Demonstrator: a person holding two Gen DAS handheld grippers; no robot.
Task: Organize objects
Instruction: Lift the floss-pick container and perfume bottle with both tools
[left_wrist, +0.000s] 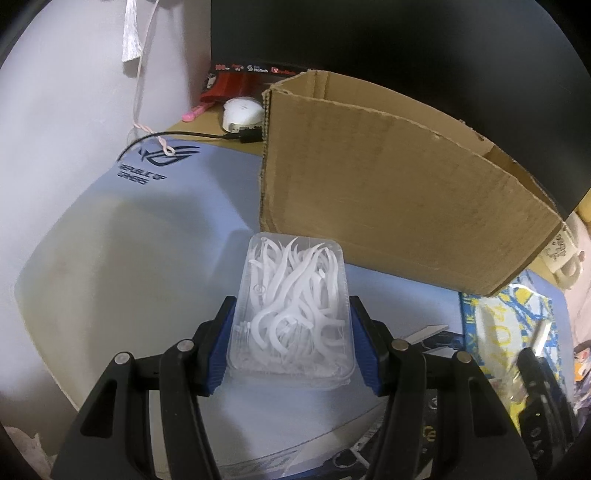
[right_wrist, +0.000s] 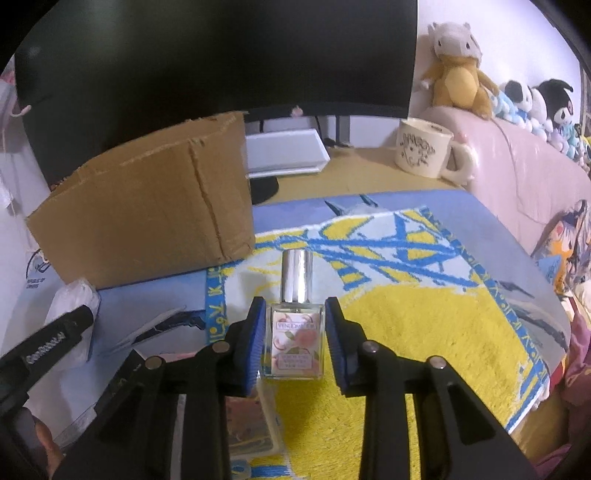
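Right tongs (right_wrist: 295, 336) at lower centre, blue pads either side of a small perfume bottle (right_wrist: 295, 339) w/ silver cap & floral label; pads look pressed on its sides. Bottle upright on a yellow/blue/white towel (right_wrist: 406, 325) spread over a blue desk mat (right_wrist: 147, 299). Cardboard box (right_wrist: 147, 218) at left centre, just beside towel's upper left edge. Cream mug (right_wrist: 424, 151) upper right on the tabletop (right_wrist: 365, 173); plush toys (right_wrist: 458, 70) along upper right. Dark monitor (right_wrist: 221, 55) across top. Left tongs (right_wrist: 48, 339) at lower left edge, state unclear.
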